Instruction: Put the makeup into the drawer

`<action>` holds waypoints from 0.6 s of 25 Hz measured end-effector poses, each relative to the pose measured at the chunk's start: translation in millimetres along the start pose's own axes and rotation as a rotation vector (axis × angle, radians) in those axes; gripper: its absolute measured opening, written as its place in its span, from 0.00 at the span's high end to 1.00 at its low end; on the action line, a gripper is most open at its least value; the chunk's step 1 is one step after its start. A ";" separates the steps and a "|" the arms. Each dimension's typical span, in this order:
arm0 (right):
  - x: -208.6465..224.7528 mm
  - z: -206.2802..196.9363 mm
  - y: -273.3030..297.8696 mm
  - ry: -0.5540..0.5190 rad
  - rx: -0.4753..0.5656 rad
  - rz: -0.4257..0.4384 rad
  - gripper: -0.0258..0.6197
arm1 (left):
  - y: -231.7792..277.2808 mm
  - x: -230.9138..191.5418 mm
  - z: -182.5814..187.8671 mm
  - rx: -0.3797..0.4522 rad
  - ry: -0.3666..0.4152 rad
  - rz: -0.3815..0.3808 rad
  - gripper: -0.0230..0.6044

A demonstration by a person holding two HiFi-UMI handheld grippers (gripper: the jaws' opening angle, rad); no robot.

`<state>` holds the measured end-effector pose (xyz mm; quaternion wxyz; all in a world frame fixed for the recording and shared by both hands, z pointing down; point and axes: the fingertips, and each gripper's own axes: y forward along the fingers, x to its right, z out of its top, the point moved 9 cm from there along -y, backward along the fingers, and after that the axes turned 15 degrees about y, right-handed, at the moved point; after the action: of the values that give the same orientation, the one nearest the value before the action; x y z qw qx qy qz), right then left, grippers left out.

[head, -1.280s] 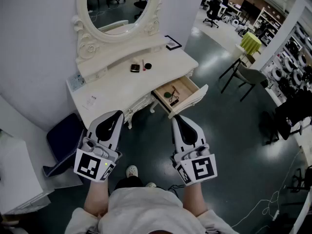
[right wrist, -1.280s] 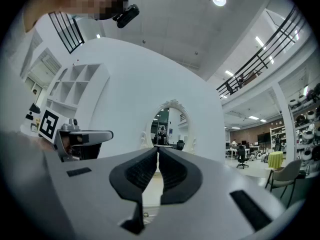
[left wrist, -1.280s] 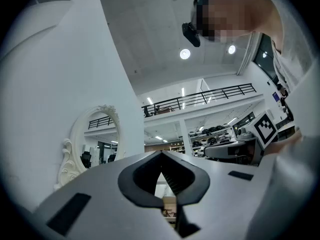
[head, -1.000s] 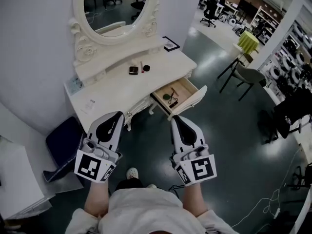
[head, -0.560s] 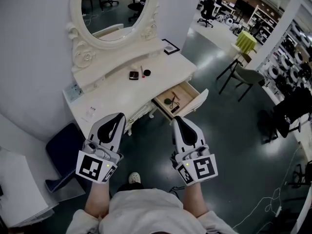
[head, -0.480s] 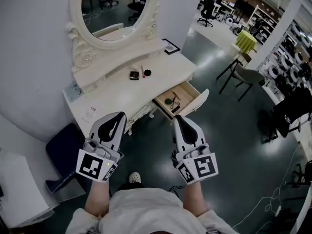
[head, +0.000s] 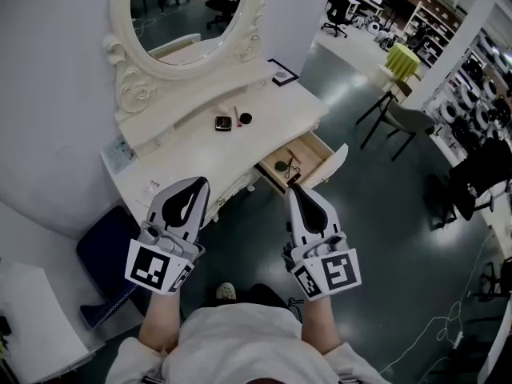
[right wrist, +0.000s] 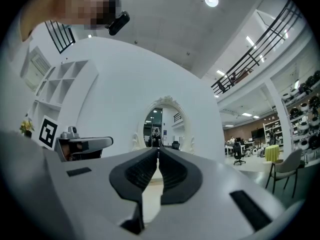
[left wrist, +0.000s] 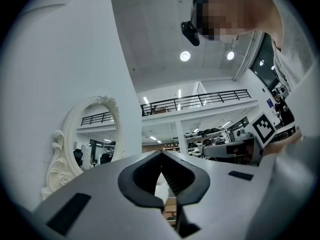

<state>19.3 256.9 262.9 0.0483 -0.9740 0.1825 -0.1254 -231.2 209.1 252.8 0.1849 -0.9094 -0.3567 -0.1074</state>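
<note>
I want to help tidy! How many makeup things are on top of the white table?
3, close together below the oval mirror: dark square compact, thin pink stick, small black round pot. Others may be hidden.

Oval mirror in white carved frame [head: 188,6] at far left, standing on white ornate table [head: 192,146] against pale wall. Small black-framed picture [head: 282,76] on table's raised back shelf, right end. White paper sheet [head: 154,187] flat on table's near left part. Dark blue padded seat [head: 108,246] on floor, just left of table. Grey chair with black legs [head: 400,122] at right, well apart. Yellow-green covered small table [head: 402,57] far right. Black office chair [head: 336,10] farther back. Glossy dark green floor [head: 384,214].
</note>
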 end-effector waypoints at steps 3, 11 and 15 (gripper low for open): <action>5.1 -1.5 4.4 0.002 0.000 -0.006 0.92 | 6.7 -1.7 -3.8 0.004 0.001 -0.009 0.94; 32.7 -1.9 30.9 -0.001 -0.014 0.006 0.92 | 39.3 -6.1 -17.6 -0.004 0.003 -0.010 0.94; 50.5 5.1 47.8 -0.008 -0.020 0.029 0.92 | 61.1 -8.2 -19.9 -0.001 0.010 0.004 0.94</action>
<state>49.8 194.2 262.8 0.0414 -0.9722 0.1976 -0.1188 -196.3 154.4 252.4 0.1865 -0.9097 -0.3539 -0.1115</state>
